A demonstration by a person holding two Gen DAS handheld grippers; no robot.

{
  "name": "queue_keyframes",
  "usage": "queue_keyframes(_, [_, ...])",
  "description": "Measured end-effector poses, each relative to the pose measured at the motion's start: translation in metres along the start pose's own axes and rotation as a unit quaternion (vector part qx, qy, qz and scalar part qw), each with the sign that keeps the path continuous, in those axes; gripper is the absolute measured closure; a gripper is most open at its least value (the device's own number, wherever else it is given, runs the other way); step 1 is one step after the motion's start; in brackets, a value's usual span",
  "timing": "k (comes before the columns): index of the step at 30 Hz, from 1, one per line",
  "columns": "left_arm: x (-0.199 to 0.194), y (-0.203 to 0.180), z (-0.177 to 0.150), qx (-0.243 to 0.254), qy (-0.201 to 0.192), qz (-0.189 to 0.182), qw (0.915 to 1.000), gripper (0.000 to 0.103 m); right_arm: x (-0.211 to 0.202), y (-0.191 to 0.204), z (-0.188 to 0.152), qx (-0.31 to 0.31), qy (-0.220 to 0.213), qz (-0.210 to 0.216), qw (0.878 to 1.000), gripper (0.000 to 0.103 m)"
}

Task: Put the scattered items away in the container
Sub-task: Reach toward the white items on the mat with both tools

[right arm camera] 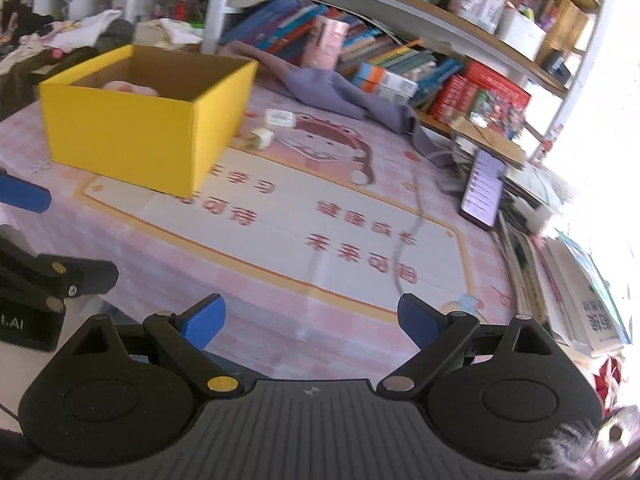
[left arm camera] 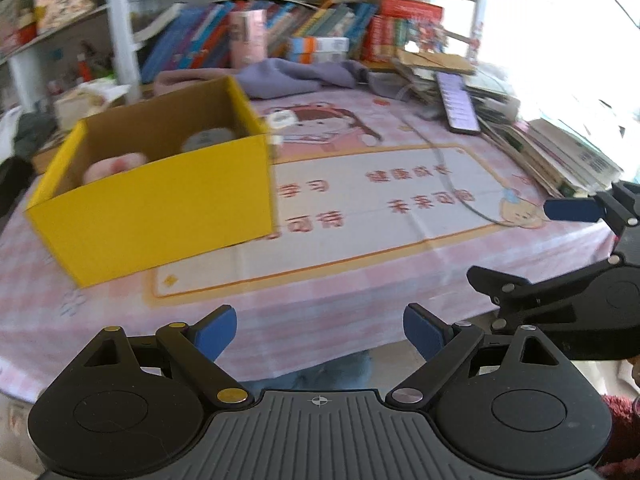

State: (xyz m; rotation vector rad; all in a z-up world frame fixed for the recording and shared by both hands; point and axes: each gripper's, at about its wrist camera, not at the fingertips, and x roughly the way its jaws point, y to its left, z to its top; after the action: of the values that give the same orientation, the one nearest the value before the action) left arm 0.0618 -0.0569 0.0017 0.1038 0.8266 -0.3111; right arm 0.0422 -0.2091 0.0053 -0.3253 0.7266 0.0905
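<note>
Looking from the left wrist: left gripper (left arm camera: 320, 334) held with fingers spread wide, nothing between them. An open yellow cardboard box (left arm camera: 160, 204) is seen on the pink checked cloth surface (left arm camera: 320, 292); a pink soft item (left arm camera: 116, 166) and a grey round item (left arm camera: 208, 140) lie inside.

From the right wrist: right gripper (right arm camera: 310, 322) likewise open and empty. Two small white blocks (right arm camera: 262, 138) (right arm camera: 280, 118) are noted just beside the box's far corner. Judged step: approach; a reach past the box is called for next.

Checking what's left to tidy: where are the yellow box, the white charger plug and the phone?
yellow box (right arm camera: 120, 128), right wrist view, front wall.
white charger plug (right arm camera: 262, 138), right wrist view, body.
phone (right arm camera: 483, 188), right wrist view, lit screen.
</note>
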Motion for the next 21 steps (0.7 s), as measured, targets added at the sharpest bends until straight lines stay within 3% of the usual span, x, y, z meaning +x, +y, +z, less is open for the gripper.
queue_keyframes(6, [0.017,-0.017,0.016,0.024,-0.001,-0.025,0.9994,0.010,0.007,-0.024,-0.002,0.020,0.008,-0.030,0.999,0.010])
queue_keyframes(10, [0.024,-0.028,0.025,0.039,-0.017,-0.035,0.9985,0.010,0.014,-0.042,0.004,0.033,0.000,-0.039,0.999,0.016])
queue_keyframes(14, [0.030,-0.045,0.037,0.077,-0.049,-0.017,0.9956,0.011,0.022,-0.064,0.016,0.066,-0.028,-0.023,0.997,0.037])
queue_keyframes(21, [0.061,-0.058,0.076,0.086,-0.070,0.025,0.9935,0.011,0.056,-0.098,0.055,0.079,-0.058,0.022,0.995,0.044])
